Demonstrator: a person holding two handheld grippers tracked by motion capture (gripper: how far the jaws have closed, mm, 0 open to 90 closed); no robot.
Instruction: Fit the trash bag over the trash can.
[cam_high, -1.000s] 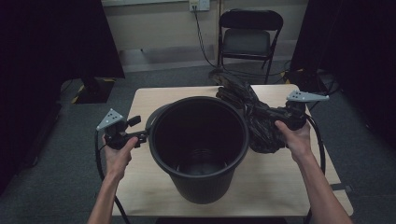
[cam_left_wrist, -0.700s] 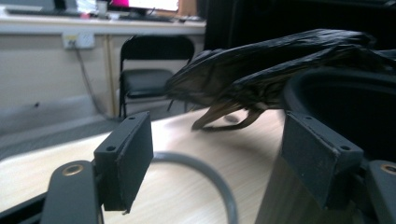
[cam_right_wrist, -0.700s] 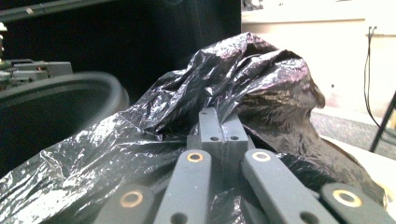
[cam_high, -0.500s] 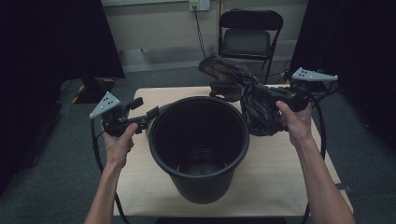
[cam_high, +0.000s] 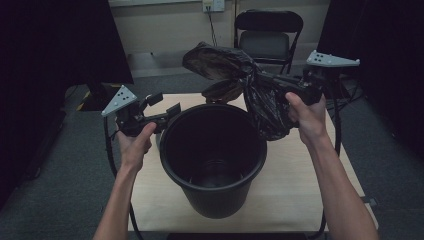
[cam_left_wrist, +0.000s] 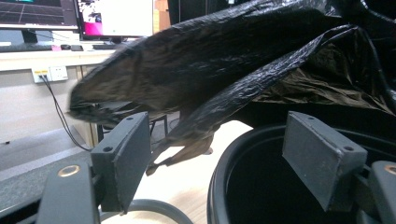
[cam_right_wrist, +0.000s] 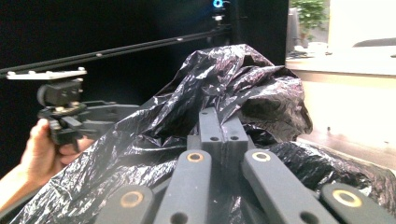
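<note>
We keep the right gripper pinching the bag tight while the left gripper, jaws spread wide, grabs its loose edge over the bucket.

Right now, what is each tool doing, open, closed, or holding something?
Left tool: open, jaws straddling the bucket rim without pressing on it.
Right tool: closed on the black plastic bag, held above the bucket.

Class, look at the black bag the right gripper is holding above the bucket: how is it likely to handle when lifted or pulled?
Probably floppy: the bag droops and crumples on either side of the right gripper. Likely light, since one pinch holds it up. Its glossy film may slip, and a loose fold could catch on the bucket rim.
</note>
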